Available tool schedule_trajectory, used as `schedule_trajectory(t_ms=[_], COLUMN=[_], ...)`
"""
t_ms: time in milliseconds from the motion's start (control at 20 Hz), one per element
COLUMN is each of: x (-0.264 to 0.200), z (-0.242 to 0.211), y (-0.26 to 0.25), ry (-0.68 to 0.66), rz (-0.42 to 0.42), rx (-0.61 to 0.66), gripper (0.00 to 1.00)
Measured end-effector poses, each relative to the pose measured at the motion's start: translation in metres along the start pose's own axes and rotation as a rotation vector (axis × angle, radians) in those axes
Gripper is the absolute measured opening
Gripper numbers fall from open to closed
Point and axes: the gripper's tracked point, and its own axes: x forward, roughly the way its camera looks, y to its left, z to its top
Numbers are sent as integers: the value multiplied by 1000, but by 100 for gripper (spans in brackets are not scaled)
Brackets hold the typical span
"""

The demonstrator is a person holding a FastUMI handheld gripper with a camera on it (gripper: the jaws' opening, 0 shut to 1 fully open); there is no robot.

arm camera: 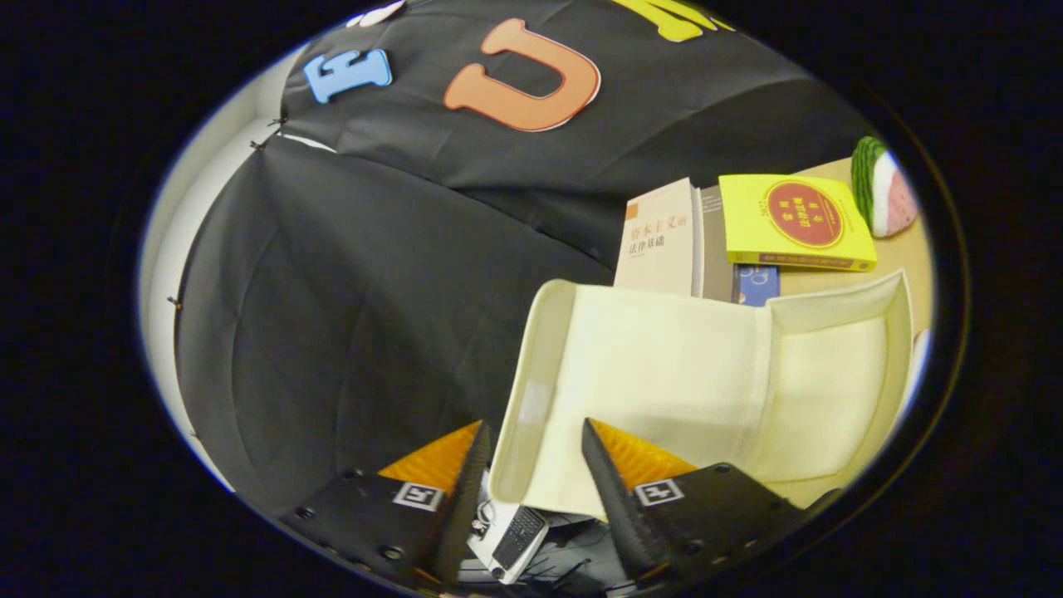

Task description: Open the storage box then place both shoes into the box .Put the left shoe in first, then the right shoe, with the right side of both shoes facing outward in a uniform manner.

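The cream fabric storage box (830, 374) lies just beyond my fingers, its inner wall showing. Its lid (664, 365) is swung up and stands tilted. The lid's front flap (531, 399), with a pale fastening patch on it, sits between my two fingers. My gripper (534, 428) is shut on this flap, one finger on each side of it. The view is tilted, so the box and table appear slanted.
Beyond the box, on a wooden table (909, 249), lie a beige book (660, 241), a yellow book (793, 220) on a blue one, and a toy watermelon slice (882, 187). The black cloth wall (349, 316) hangs beside the lid. A small keyboard-like device (516, 536) lies below the fingers.
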Motion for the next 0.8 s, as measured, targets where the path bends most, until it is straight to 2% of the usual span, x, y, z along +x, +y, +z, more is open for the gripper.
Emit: schedule_trajectory(t_ms=[150,450,600,800], x=[-12,-75,-122,-181], z=[-8,-14,-19,-40], y=[-11,-72,-120,-208], ry=[-4,-46,-69,-21], rz=[-52,-182,-277,-447], rx=[-27,-65,-73,-158], gripper=[91,95,95,95])
